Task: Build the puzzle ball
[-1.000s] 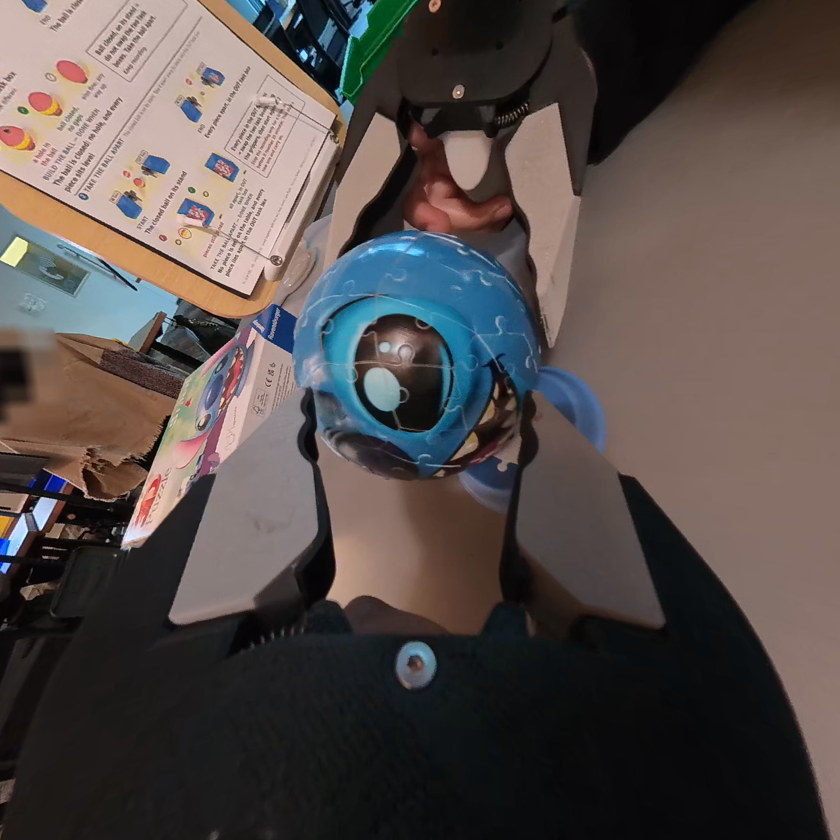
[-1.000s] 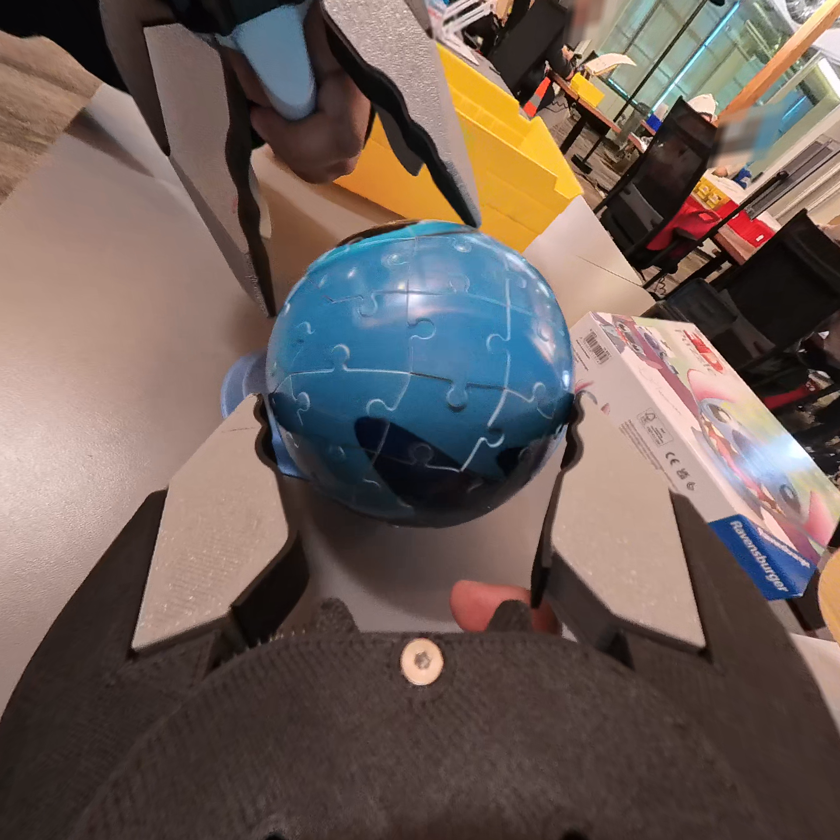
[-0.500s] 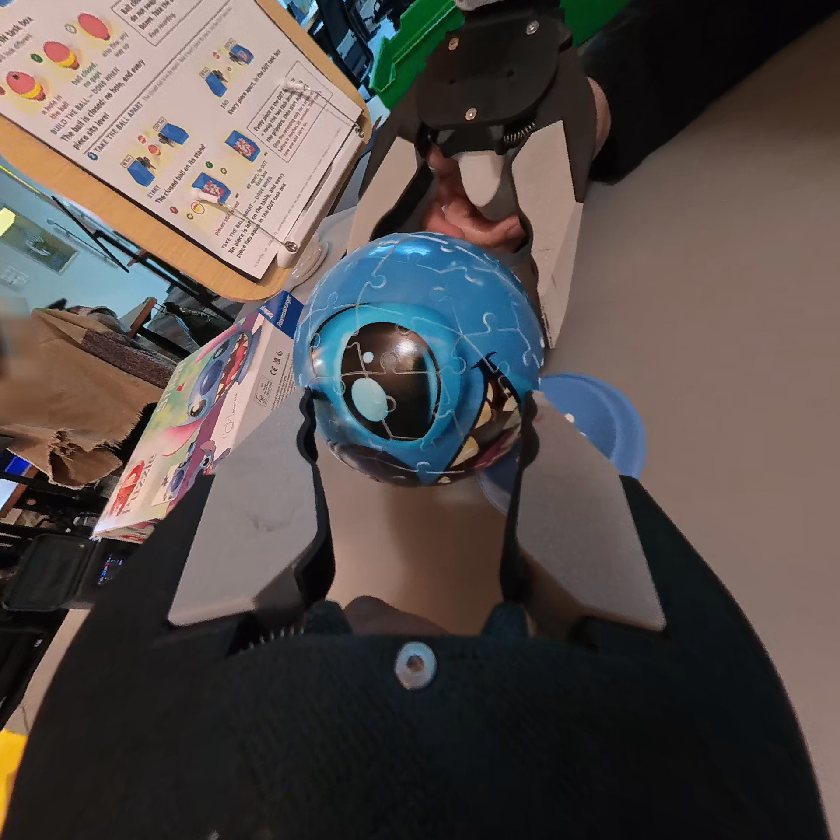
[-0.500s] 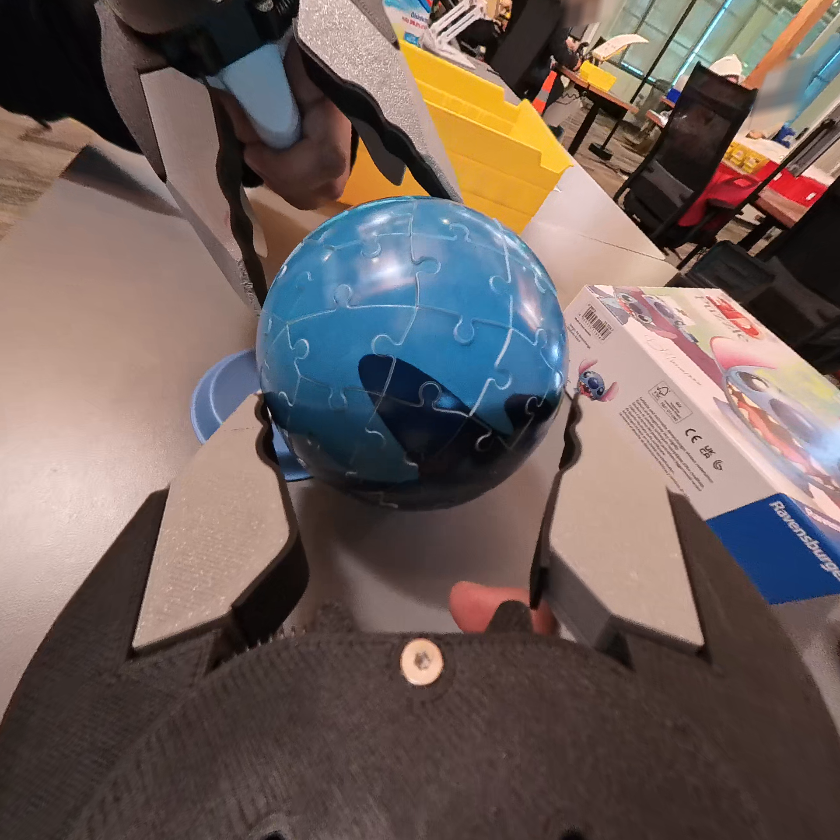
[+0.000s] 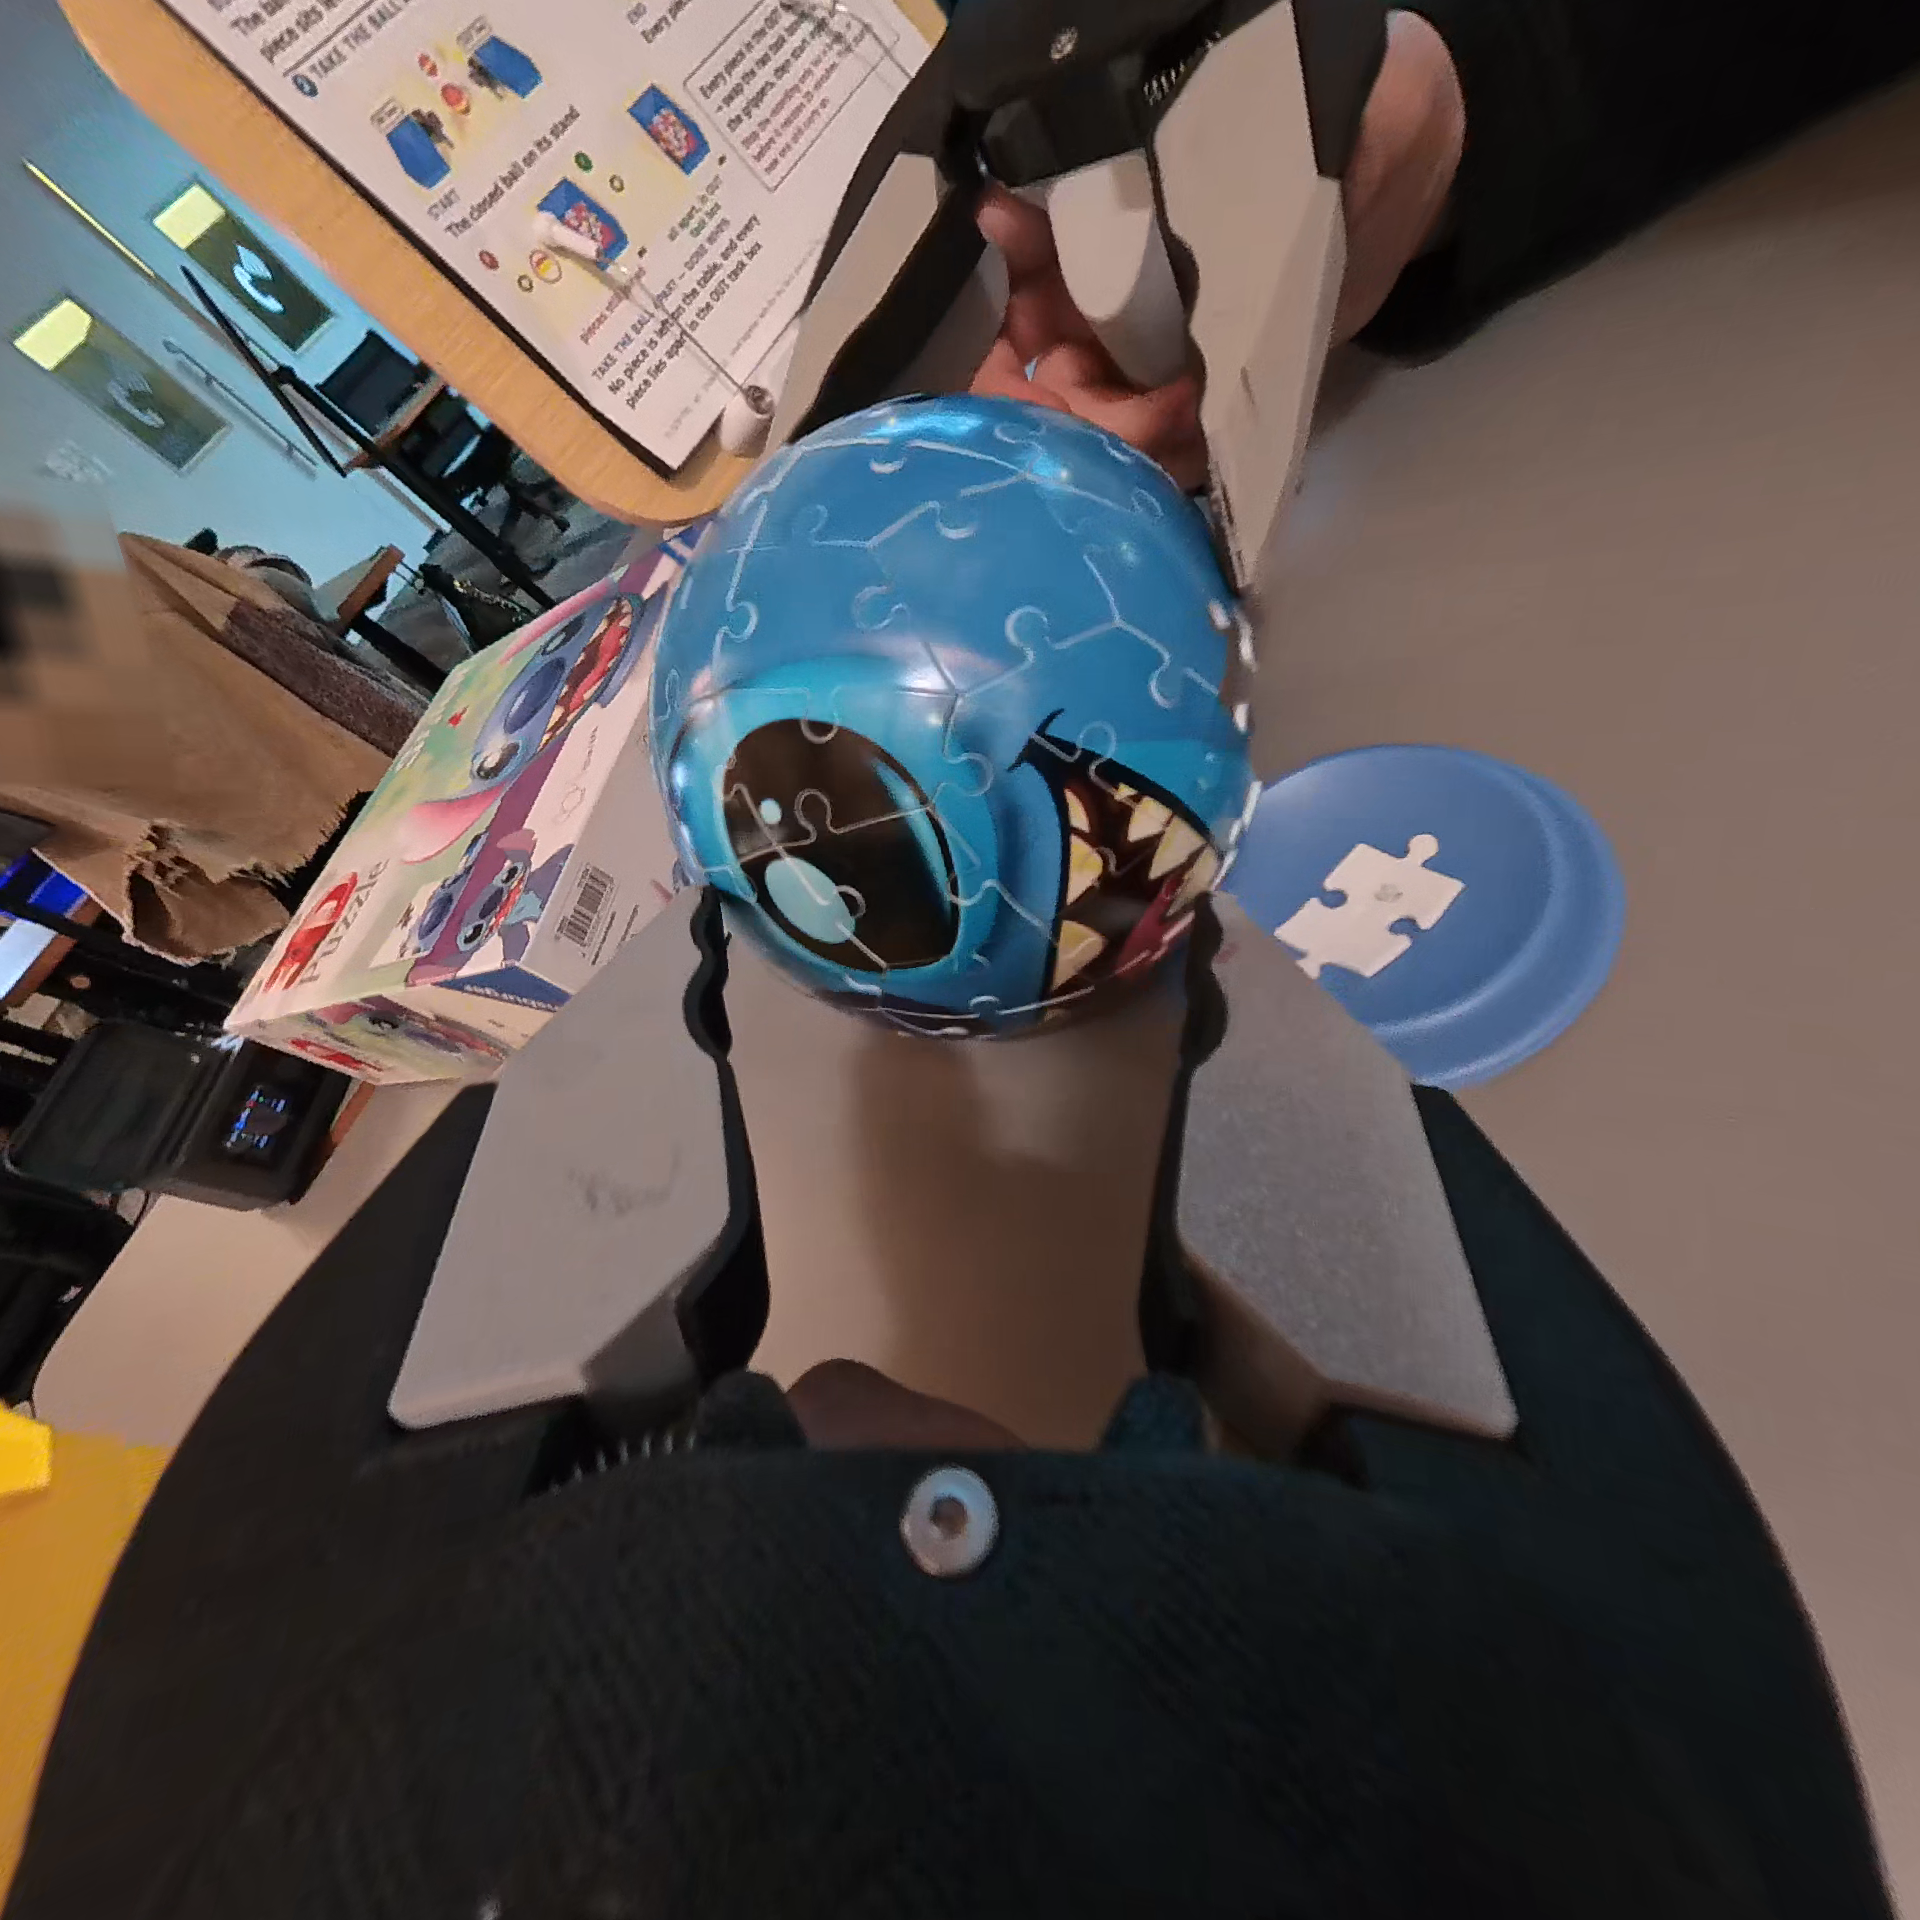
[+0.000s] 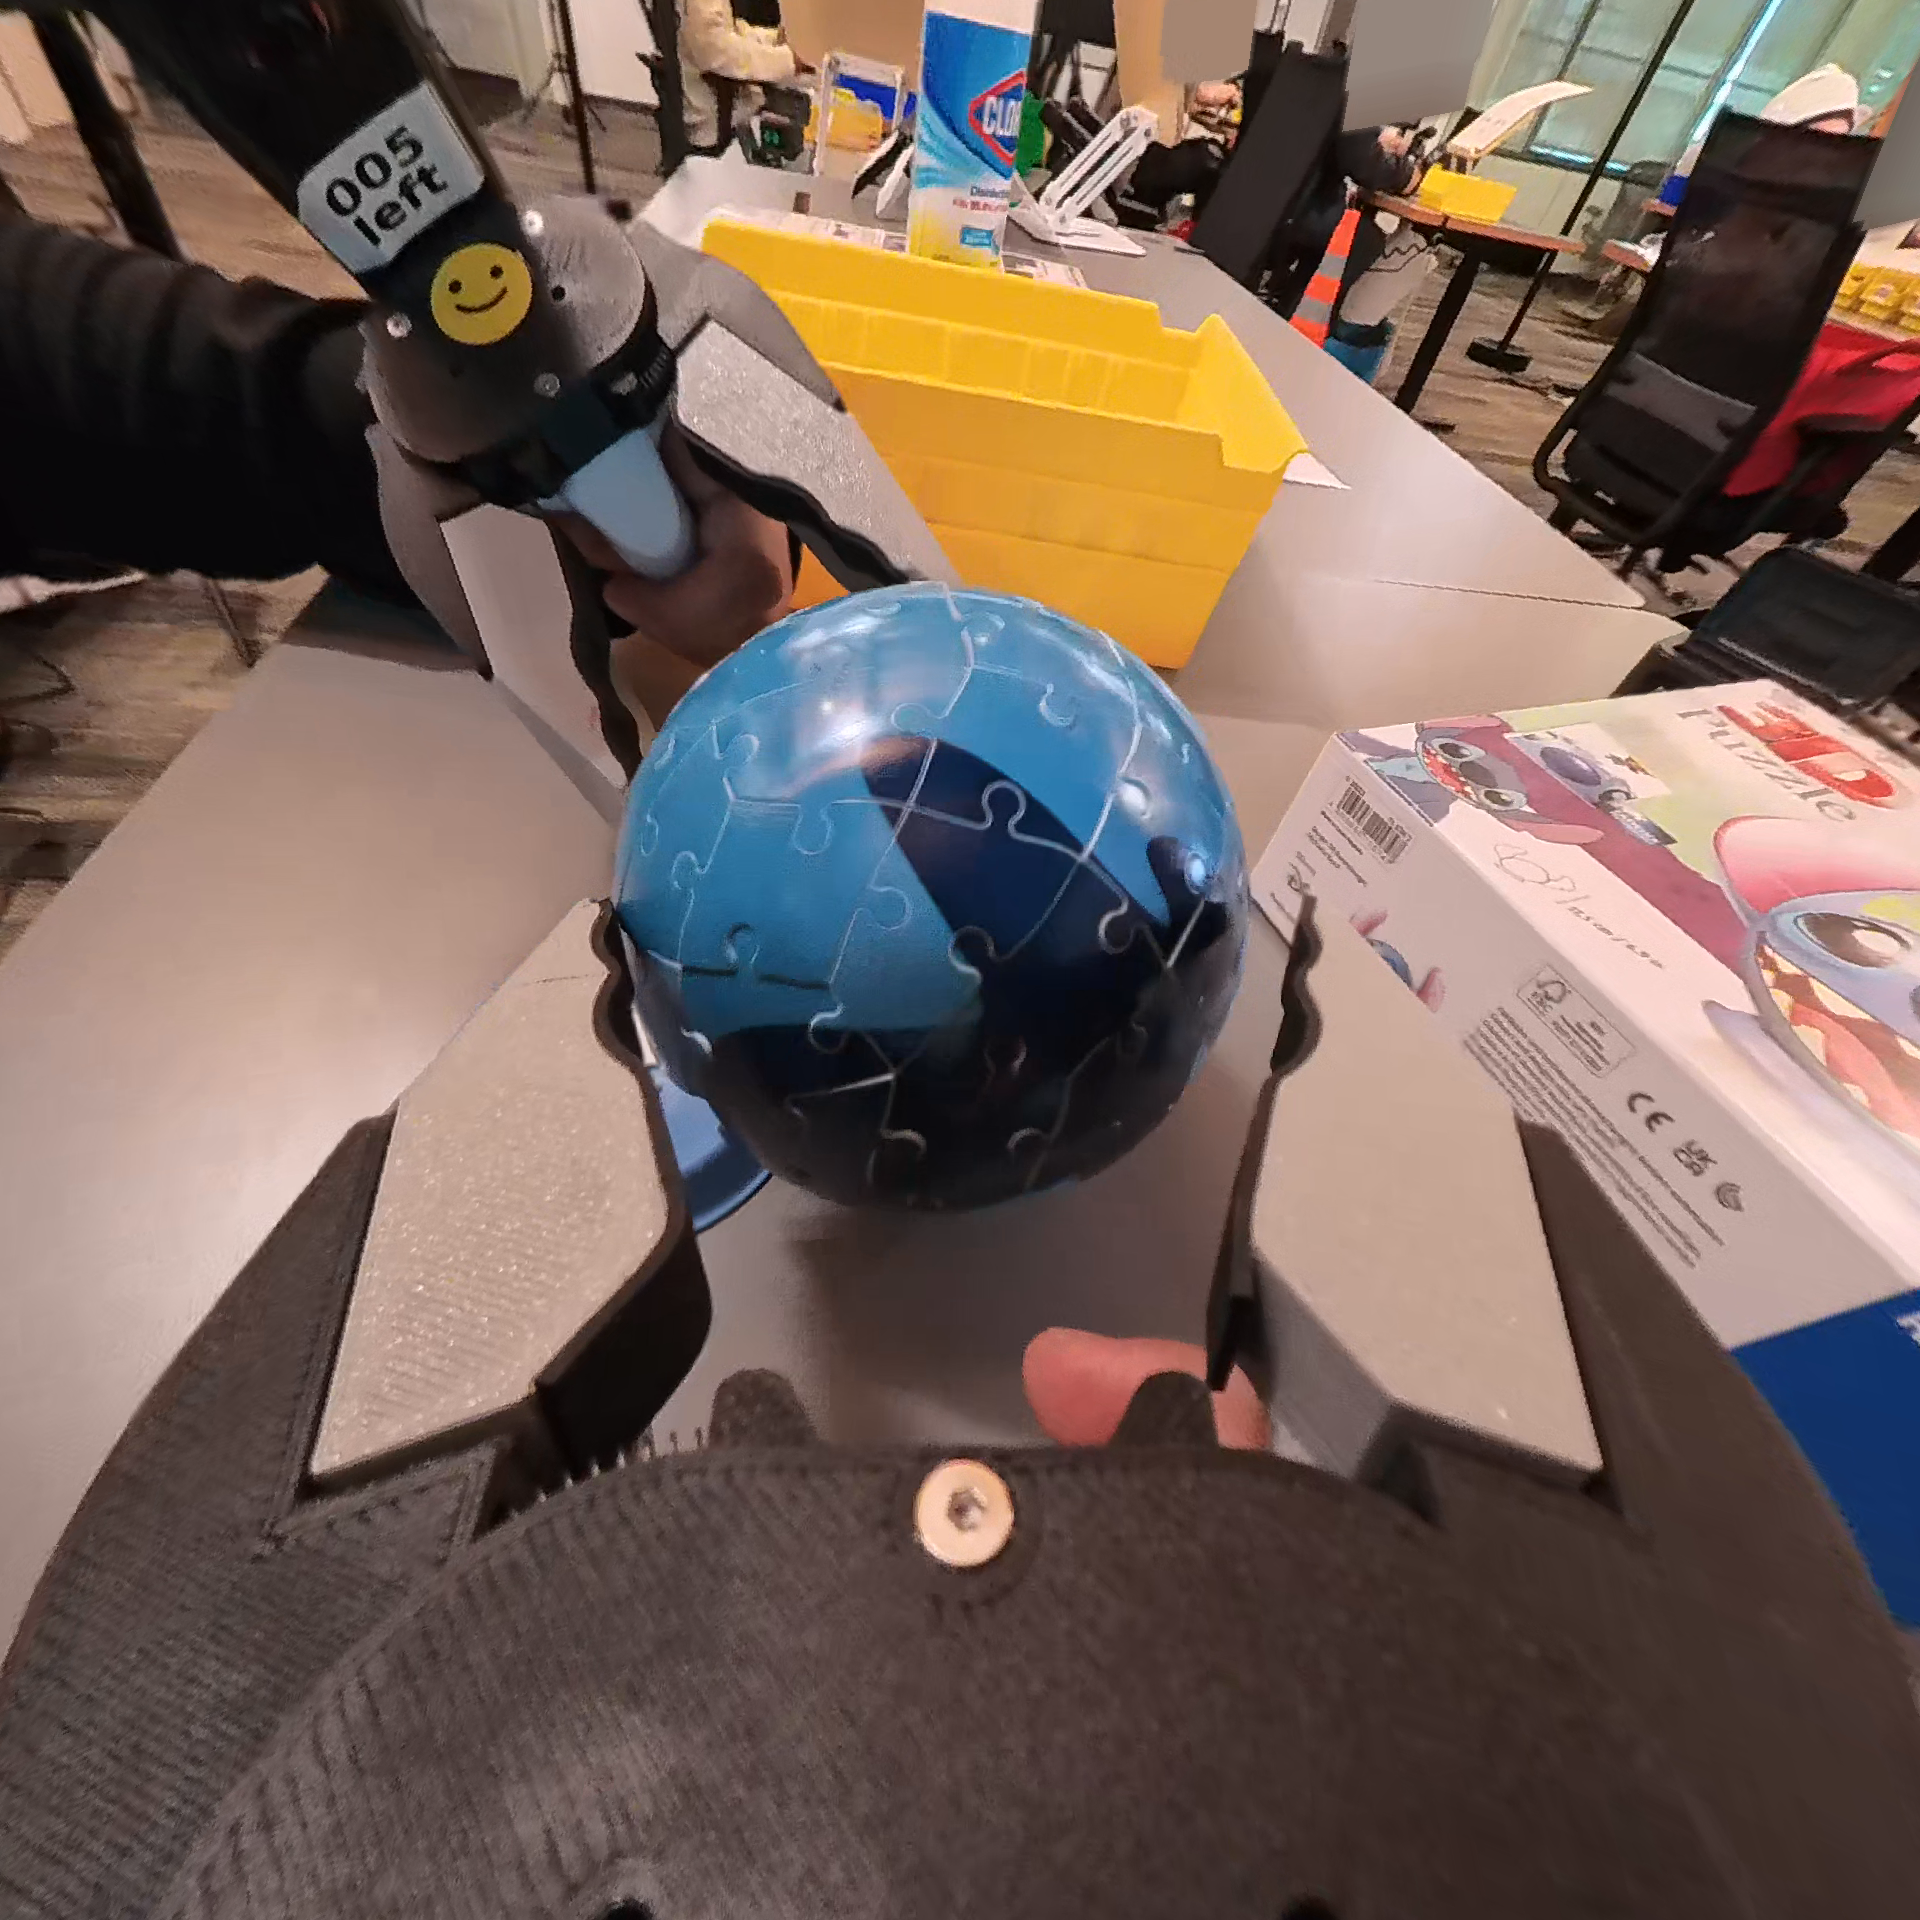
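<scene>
The blue puzzle ball [image 5: 951,717] with a big eye and toothy mouth is held above the grey table [image 5: 1683,520]. My left gripper [image 5: 956,930] is shut on its lower part, both fingertips on it. My right gripper [image 6: 951,925] reaches around the ball [image 6: 935,894] from the opposite side. Its left fingertip [image 6: 608,935] touches the ball, and a small gap shows at the right one. The round blue stand [image 5: 1507,831] sits on the table to the right of the ball, with a white puzzle-piece shape [image 5: 1371,904] on it.
The puzzle box [image 6: 1621,935] lies on the table beside the ball. A yellow bin [image 6: 1039,436] stands behind it, with a wipes canister [image 6: 966,135] farther back. An instruction sheet on a wooden board [image 5: 582,156] is across from the bin. Chairs and desks fill the room behind. Left tips to right tips: about 7 cm. My left tips are roughly 5 cm from the white puzzle-piece shape [image 5: 1371,904].
The ball has turned, so its mouth now shows in the left wrist view. It sits farther out toward my right fingertips. The blue stand has come fully into view beside the ball.
</scene>
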### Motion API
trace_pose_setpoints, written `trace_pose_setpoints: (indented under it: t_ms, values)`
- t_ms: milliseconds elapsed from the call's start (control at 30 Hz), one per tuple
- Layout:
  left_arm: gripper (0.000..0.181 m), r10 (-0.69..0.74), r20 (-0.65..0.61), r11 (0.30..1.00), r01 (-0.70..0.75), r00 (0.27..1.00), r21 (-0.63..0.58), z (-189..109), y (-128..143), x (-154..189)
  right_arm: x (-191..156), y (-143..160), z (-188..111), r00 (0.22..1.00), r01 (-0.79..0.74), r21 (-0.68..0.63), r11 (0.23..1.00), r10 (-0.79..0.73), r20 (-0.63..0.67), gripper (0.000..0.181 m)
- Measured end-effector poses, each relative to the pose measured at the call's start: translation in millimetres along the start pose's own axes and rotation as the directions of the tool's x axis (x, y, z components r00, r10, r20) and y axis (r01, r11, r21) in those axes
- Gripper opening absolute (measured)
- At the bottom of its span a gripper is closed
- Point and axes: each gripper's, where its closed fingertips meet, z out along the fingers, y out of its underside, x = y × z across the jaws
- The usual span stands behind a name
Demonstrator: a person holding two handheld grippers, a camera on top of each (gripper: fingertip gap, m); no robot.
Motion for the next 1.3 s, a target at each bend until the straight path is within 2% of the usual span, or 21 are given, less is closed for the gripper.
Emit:
trace_pose_setpoints:
  t_ms: [133,433,633,733,933,1300]
  values:
    - [0.088,-0.025,0.015,1.0,0.025,1.0,-0.013,-1,9,-4,3,-6,7,0.999,-0.025,0.006,1.0,0.025,0.046,0.117]
    - [0.087,-0.07,0.068,0.997,0.071,0.995,-0.012,-7,19,-10,15,-23,17,0.997,-0.048,0.053,0.997,0.045,0.058,0.116]
    - [0.087,-0.096,0.088,0.995,0.097,0.991,-0.011,-9,24,-10,18,-25,9,0.997,-0.059,0.071,0.996,0.055,0.051,0.116]
    - [0.086,-0.093,0.099,0.996,0.094,0.991,-0.008,-12,23,-9,16,-30,-6,0.995,-0.086,0.104,0.991,0.079,0.066,0.118]
    - [0.086,-0.098,0.15,0.995,0.101,0.984,-0.012,-27,26,-9,19,-8,-38,0.992,-0.126,0.083,0.988,0.127,0.004,0.114]
    - [0.084,-0.142,0.274,0.989,0.123,0.951,0.084,-50,15,-17,11,24,-51,0.986,-0.159,0.024,0.987,0.16,-0.049,0.113]
